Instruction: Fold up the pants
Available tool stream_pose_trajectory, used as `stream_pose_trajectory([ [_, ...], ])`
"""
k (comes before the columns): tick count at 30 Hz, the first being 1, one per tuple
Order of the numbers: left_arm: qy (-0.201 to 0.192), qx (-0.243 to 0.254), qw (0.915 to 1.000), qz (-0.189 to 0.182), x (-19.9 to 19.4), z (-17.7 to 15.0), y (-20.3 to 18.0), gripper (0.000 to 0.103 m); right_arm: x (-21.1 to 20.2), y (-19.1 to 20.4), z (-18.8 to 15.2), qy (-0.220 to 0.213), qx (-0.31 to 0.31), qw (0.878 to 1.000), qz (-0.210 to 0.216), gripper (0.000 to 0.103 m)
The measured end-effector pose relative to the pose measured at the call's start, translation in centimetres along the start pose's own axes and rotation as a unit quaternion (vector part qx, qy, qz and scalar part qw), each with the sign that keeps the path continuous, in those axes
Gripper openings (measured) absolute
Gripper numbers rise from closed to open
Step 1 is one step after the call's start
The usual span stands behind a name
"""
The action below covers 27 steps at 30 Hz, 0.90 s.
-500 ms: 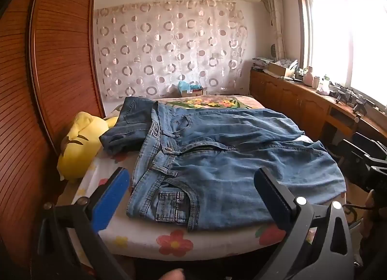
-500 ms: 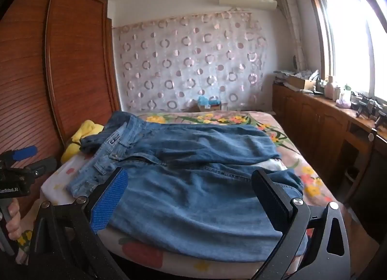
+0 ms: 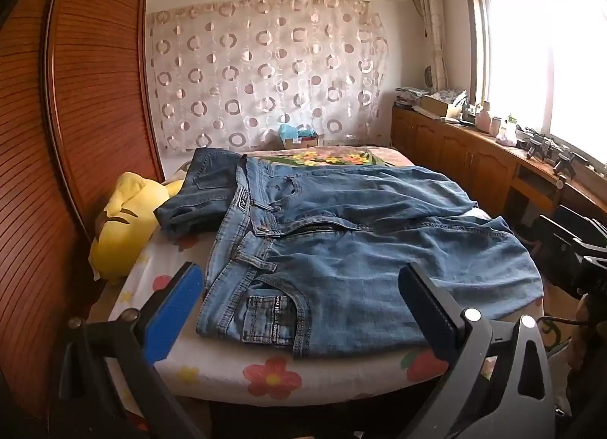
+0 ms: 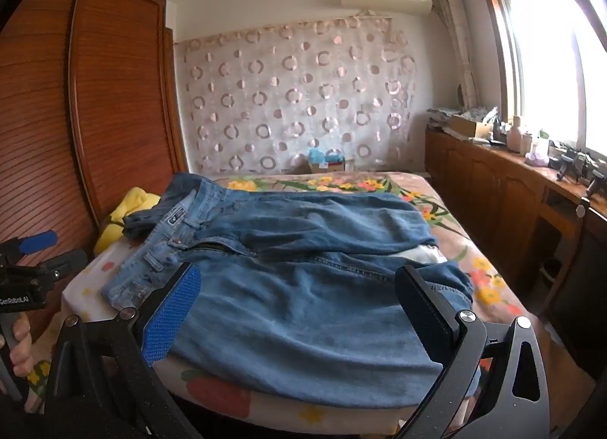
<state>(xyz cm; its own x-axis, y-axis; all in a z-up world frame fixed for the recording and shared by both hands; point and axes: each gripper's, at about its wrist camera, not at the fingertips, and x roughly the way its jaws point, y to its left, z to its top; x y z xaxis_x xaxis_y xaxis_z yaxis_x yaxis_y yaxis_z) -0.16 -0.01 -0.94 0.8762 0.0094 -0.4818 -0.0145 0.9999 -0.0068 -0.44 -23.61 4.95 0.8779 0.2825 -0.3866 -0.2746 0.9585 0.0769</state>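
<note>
- We are looking across the bed (image 3: 273,374), with its flowered sheet, and it is carrying the whole job; its near edge is running right under both our tools.
- The jeans (image 3: 341,257) are lying flat across the near half of the bed, waistband toward the left edge, legs running off toward the right edge, fly unzipped.
- No fold looks made yet, so we are judging this as the very start: we are lining up for the first grab.
- A second, darker denim piece (image 3: 201,188) is sitting at the far left, just touching the waistband, and a yellow plush toy (image 3: 121,222) is wedged against the left edge beside the wardrobe (image 3: 76,135).
- Room to work: the far half of the bed is lying bare, so we are expecting free space for swinging one leg over the other; the left side is tighter, with the plush and wardrobe close by.
- Our left gripper (image 3: 299,310) is hovering above the pocket corner, jaws spread wide, gripping nothing.
- Our right gripper (image 4: 296,310) is hanging over the near leg, jaws equally wide, nothing between the pads.
- Next, we are thinking: dip both tools to the near hem and waistband, pinch cloth only, not sheet, then carry it across.
</note>
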Motion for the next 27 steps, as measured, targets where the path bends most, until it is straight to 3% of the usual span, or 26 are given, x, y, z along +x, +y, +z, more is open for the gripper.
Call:
stream_pose_trajectory([
  [27,-0.011,0.004,0.9999,0.001,-1.1,0.7,-0.6,0.103,-0.3,0.0,-0.6,0.002,-0.001,1.000,-0.001,0.103],
])
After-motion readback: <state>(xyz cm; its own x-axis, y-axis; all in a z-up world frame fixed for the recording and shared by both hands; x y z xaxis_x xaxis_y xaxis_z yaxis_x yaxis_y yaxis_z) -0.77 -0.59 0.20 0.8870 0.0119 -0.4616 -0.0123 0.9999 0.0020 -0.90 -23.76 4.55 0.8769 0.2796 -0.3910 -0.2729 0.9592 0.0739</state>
